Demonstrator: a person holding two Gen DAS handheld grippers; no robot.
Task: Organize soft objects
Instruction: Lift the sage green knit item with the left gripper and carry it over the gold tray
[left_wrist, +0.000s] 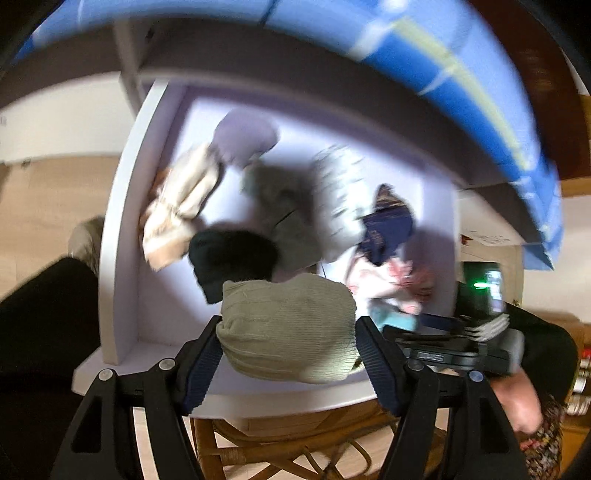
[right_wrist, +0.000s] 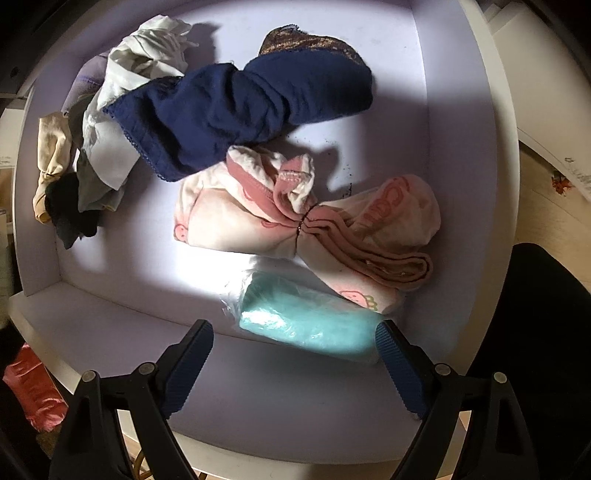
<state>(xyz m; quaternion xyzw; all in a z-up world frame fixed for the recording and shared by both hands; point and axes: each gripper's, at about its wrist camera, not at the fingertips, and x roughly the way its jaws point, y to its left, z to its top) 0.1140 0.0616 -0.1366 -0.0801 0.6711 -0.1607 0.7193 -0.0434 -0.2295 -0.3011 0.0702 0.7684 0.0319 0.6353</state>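
Note:
In the blurred left wrist view my left gripper (left_wrist: 290, 326) is shut on an olive knit bundle (left_wrist: 288, 343), held above the front of a white drawer (left_wrist: 122, 258). Below it lie a black bundle (left_wrist: 232, 254), a cream one (left_wrist: 177, 210) and a navy one (left_wrist: 388, 225). The right gripper (right_wrist: 295, 347) points down into the drawer (right_wrist: 476, 184), open, with a teal packet in clear plastic (right_wrist: 306, 321) lying just ahead between its fingertips; the pads do not press it. Beyond are a pink-and-white tied bundle (right_wrist: 295, 218) and a navy bundle (right_wrist: 240, 114).
White and grey garments (right_wrist: 147, 55) and a cream roll (right_wrist: 51, 158) are heaped at the drawer's left side. A blue checked cloth (left_wrist: 443, 74) overhangs the drawer. A wicker frame (left_wrist: 277, 450) stands beneath, a red bag (right_wrist: 33, 395) at lower left, a hand (left_wrist: 517, 402) at right.

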